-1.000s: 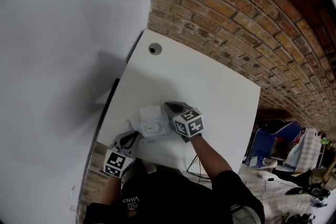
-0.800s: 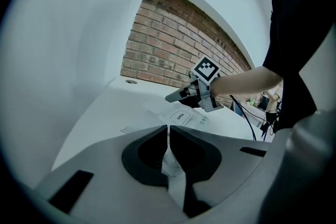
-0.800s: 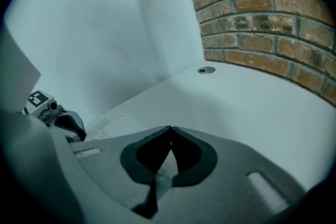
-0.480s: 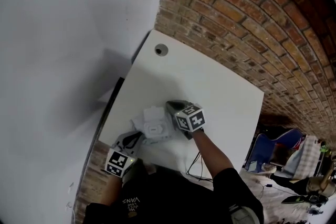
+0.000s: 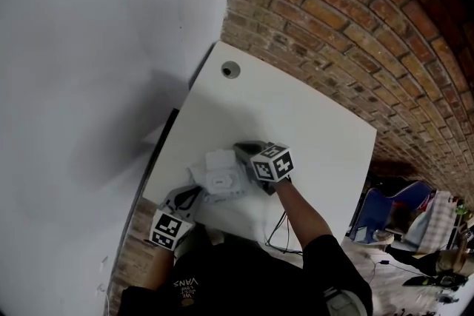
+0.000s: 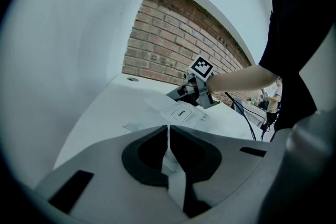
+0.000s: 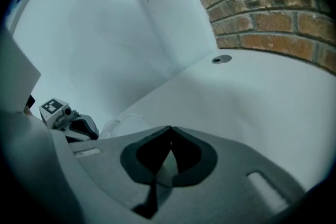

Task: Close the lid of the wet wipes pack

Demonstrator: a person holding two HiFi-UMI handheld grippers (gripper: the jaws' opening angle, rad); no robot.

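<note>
Wet wipes pack (image 5: 220,175) is sitting on the near left part of the white table (image 5: 304,111), right between my two claws. Its lid with the OPEN tab (image 6: 181,112) looks flat from my left gripper view. My left claw (image 5: 187,199) is at the pack's near left corner with the jaws closed. There's a bit of white in the gap below the tips, but I can't tell if it's pinched. My right claw (image 5: 250,159) is against the pack's right end, jaws together too. The far left corner has a cable hole (image 5: 231,69), with the brick wall (image 5: 333,11) behind.
</note>
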